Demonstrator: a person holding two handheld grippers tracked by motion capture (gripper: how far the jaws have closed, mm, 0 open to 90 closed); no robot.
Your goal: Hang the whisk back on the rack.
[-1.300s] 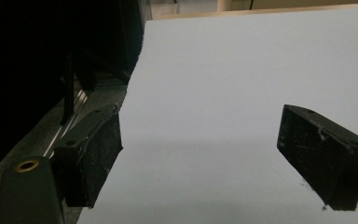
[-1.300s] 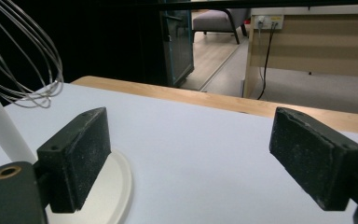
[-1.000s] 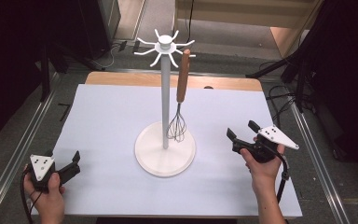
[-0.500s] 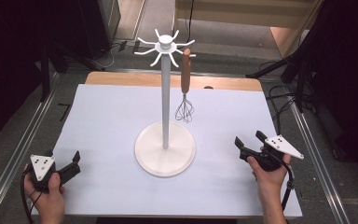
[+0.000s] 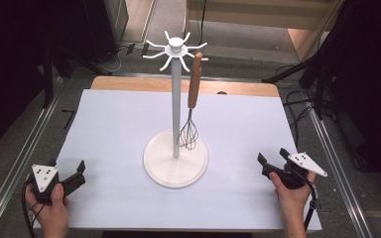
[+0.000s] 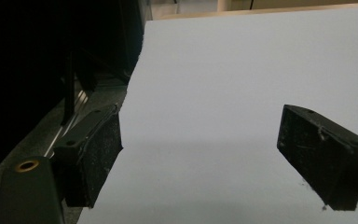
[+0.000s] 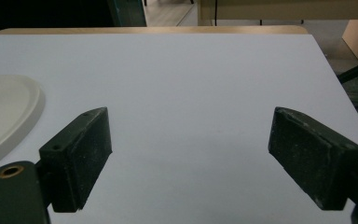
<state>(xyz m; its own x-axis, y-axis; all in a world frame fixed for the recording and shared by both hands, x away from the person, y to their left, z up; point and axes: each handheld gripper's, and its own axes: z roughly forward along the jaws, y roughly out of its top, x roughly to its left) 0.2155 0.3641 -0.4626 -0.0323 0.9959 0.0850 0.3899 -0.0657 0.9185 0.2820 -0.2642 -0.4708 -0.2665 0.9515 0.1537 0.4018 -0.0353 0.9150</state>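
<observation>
A white stand (image 5: 176,99) with a ring of hooks on top rises from a round base (image 5: 158,166) at mid-table. A whisk (image 5: 194,89) with a brown wooden handle hangs from one hook, its wire head just above the base. My left gripper (image 5: 69,168) is held at the near left corner, open, nothing between its jaws (image 6: 200,154). Near the right front edge my right gripper (image 5: 272,155) is also open and empty (image 7: 191,154), well apart from the whisk. The base's rim (image 7: 9,112) shows at the left of the right gripper view.
A pale sheet (image 5: 258,124) covers the table, with a wooden strip (image 5: 129,84) along its far edge. Metal rails (image 5: 25,148) run down both sides. Dark stands and cables (image 5: 317,84) sit on the floor beyond the table.
My right gripper has drawn back toward the near right edge, away from the stand. The whisk has swung on its hook. The left gripper has stayed put.
</observation>
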